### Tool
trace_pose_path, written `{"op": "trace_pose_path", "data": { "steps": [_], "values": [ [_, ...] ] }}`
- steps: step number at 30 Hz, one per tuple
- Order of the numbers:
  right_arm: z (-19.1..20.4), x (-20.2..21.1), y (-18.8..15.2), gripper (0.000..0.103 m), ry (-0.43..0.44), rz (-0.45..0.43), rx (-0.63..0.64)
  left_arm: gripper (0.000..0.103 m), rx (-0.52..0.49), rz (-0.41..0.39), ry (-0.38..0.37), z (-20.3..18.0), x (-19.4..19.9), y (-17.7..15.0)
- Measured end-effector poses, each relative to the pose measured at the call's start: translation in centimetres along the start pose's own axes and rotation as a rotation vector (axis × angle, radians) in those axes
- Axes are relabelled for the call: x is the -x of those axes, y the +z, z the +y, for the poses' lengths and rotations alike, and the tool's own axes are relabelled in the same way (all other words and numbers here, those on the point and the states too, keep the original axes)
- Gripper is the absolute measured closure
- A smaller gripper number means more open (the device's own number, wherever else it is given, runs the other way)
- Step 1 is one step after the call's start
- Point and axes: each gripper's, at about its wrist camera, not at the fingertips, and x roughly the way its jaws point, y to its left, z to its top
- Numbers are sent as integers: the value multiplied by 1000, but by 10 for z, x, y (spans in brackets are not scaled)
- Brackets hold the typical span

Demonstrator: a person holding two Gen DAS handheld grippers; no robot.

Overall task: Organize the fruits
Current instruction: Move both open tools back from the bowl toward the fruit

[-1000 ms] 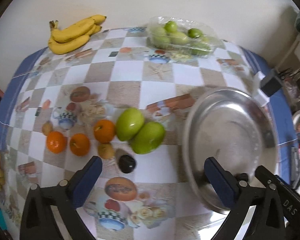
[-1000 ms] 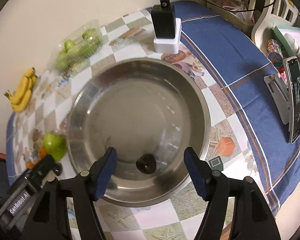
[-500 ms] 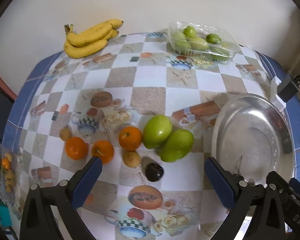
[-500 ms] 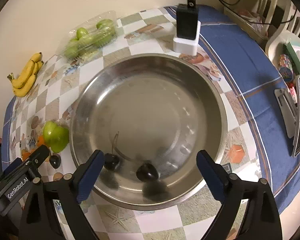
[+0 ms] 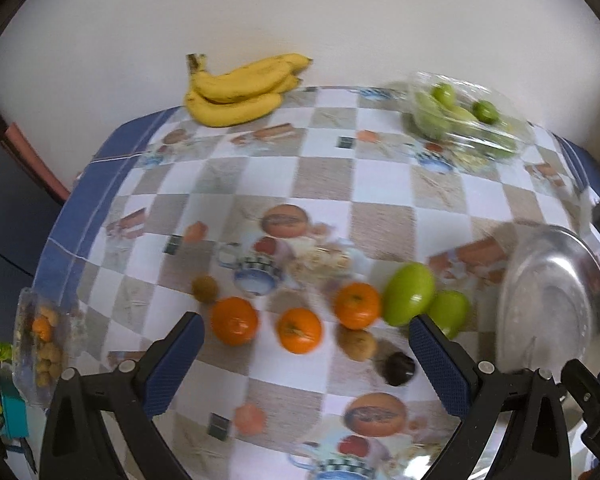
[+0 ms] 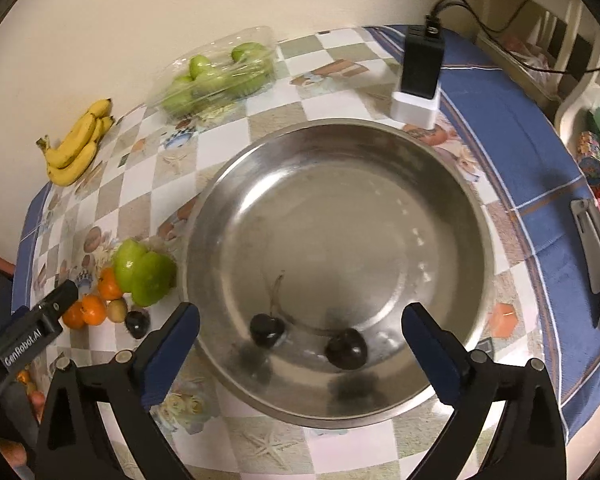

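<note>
A steel bowl (image 6: pixel 340 208) holds two dark cherries (image 6: pixel 266 328) (image 6: pixel 346 348) near its front wall. My right gripper (image 6: pixel 300 312) hangs above them, jaws opening wide, pads touching nothing. My left gripper (image 5: pixel 304 324) stands open over loose fruit on the checked cloth: three oranges (image 5: pixel 234 320), two green fruits (image 5: pixel 409 299), a dark cherry (image 5: pixel 398 368) and two small brown fruits (image 5: pixel 358 343). The bowl (image 5: pixel 552 300) lies at the right edge of that view. Bananas (image 5: pixel 240 92) and a clear box of green fruit (image 5: pixel 460 120) sit by the wall.
A black charger on a white block (image 6: pixel 420 72) stands just behind the bowl. A clear bag of small fruit (image 5: pixel 44 344) lies at the table's left edge. A phone stand (image 6: pixel 592 248) sits on the blue cloth at right. The left gripper's body (image 6: pixel 32 332) shows beside the bowl.
The right jaws spread wide, and a second cherry now lies in the bowl beside the first. The left gripper swung left, away from the bowl, over the loose fruit.
</note>
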Motion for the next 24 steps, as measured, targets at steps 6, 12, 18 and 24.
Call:
{"op": "trace_pose_path", "data": {
  "steps": [6, 12, 18, 24],
  "values": [
    [24, -2, 0, 2, 45, -3, 35, 0, 43, 7, 22, 39, -5, 4],
    [62, -2, -2, 2, 118, -8, 101, 0, 125, 8, 30, 85, -8, 6],
    [102, -5, -7, 2, 205, 5, 148, 0, 233, -7, 60, 135, -9, 5],
    [133, -13, -15, 2, 247, 23, 187, 0, 278, -5, 27, 159, -16, 4]
  ]
}}
